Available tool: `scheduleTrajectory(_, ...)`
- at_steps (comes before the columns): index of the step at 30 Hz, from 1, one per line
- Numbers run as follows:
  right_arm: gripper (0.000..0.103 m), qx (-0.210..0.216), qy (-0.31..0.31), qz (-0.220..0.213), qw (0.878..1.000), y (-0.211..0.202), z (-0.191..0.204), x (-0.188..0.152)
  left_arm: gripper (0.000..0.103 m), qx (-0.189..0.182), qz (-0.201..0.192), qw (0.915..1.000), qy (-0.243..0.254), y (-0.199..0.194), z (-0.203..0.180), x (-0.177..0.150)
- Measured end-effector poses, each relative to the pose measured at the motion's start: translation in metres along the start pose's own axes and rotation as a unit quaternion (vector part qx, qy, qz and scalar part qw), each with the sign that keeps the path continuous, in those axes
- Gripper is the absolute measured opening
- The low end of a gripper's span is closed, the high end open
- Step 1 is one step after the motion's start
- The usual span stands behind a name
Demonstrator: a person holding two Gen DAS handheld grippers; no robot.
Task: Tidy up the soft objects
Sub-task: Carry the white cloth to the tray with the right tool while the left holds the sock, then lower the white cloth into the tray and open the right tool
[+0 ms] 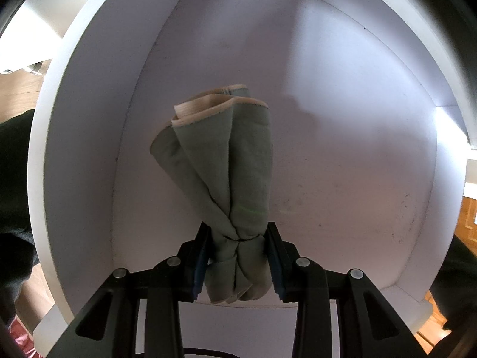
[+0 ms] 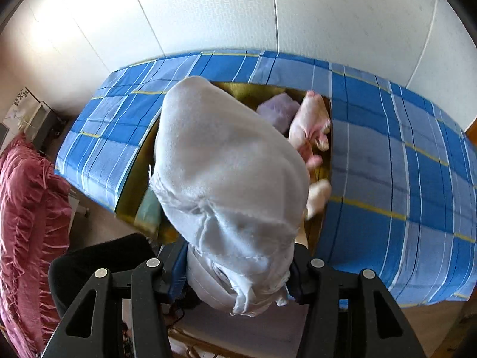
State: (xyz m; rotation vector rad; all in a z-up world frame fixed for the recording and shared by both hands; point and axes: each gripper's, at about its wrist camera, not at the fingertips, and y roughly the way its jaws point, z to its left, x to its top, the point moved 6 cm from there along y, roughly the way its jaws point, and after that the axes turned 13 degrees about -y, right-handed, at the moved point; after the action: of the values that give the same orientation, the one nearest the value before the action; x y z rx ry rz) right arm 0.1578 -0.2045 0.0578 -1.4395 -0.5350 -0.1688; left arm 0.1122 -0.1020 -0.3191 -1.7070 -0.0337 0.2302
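Note:
In the left wrist view my left gripper (image 1: 238,235) is shut on a rolled grey-green cloth with a beige hem (image 1: 235,161). It holds the cloth inside a white shelf compartment (image 1: 342,155), its far end near the back wall. In the right wrist view my right gripper (image 2: 235,264) is shut on a bunched pale blue-white cloth with frayed edges (image 2: 226,173). It holds the cloth above a gold-lined box (image 2: 244,91) on the bed. The box holds a pink plush toy (image 2: 310,122), a lilac soft item (image 2: 280,110) and a pale green item (image 2: 147,208). The cloth hides much of the box.
The box lies on a bed with a blue checked cover (image 2: 402,164) against a white wall (image 2: 328,12). A crimson ruffled fabric (image 2: 26,208) hangs at the left. White shelf walls (image 1: 74,137) enclose the left gripper; wooden floor (image 1: 471,217) shows outside.

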Motion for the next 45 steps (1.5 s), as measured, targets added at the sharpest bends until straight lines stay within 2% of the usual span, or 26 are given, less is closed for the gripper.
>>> scheduleTrajectory(4, 0.053, 0.001, 0.019, 0.002, 1.000, 0.017, -0.010, 0.029, 0.036, -0.001, 0.001, 1.0000, 0.003, 0.015, 0.004, -0.003)
scheduleTrajectory(9, 0.053, 0.005, 0.042, 0.009, 0.999, 0.045, -0.023, 0.056, 0.036, -0.008, 0.003, 1.0000, -0.001, 0.011, 0.009, -0.003)
scheduleTrajectory(13, 0.054, -0.005, 0.046, 0.023, 0.999, 0.066, -0.027, 0.066, 0.036, -0.010, 0.004, 0.9999, -0.002, 0.008, 0.014, -0.002)
scheduleTrajectory(18, 0.056, 0.005, 0.037, 0.040, 0.998, 0.098, -0.024, 0.067, 0.036, -0.010, 0.005, 0.9999, -0.002, 0.009, 0.015, -0.001)
scheduleTrajectory(20, 0.058, -0.005, 0.034, 0.028, 0.999, 0.096, -0.026, 0.066, 0.036, -0.010, 0.005, 0.9999, -0.003, 0.009, 0.017, -0.001)
scheduleTrajectory(23, 0.060, 0.005, 0.040, -0.003, 0.999, 0.081, -0.028, 0.064, 0.036, -0.006, 0.003, 1.0000, 0.001, 0.007, 0.018, 0.000)
scheduleTrajectory(28, 0.060, -0.018, 0.013, -0.057, 0.998, 0.050, -0.024, 0.059, 0.036, -0.004, 0.001, 1.0000, 0.002, 0.006, 0.022, 0.002)
scheduleTrajectory(30, 0.045, -0.028, 0.007, -0.067, 0.997, 0.049, -0.023, 0.063, 0.036, -0.006, 0.000, 1.0000, -0.001, 0.004, 0.024, 0.002)
scheduleTrajectory(31, 0.034, -0.030, 0.004, -0.068, 0.997, 0.050, -0.021, 0.064, 0.036, -0.007, 0.000, 1.0000, -0.001, 0.004, 0.024, 0.003)
scheduleTrajectory(33, 0.033, -0.019, -0.009, -0.063, 0.998, 0.061, -0.011, 0.068, 0.036, -0.008, 0.001, 1.0000, -0.004, 0.003, 0.024, 0.002)
scheduleTrajectory(36, 0.032, -0.041, -0.031, -0.040, 0.998, 0.082, -0.002, 0.073, 0.036, -0.010, 0.002, 0.9999, -0.008, 0.002, 0.023, 0.002)
scheduleTrajectory(39, 0.032, -0.070, -0.012, -0.020, 0.997, 0.098, -0.013, 0.069, 0.036, -0.009, 0.002, 0.9999, -0.007, 0.004, 0.024, 0.003)
scheduleTrajectory(41, 0.032, -0.049, 0.023, -0.031, 0.998, 0.099, -0.022, 0.066, 0.036, -0.010, 0.003, 0.9999, -0.010, 0.004, 0.025, 0.004)
scheduleTrajectory(45, 0.033, -0.029, 0.005, -0.061, 0.998, 0.081, -0.018, 0.052, 0.036, -0.004, -0.001, 1.0000, -0.006, 0.006, 0.023, 0.004)
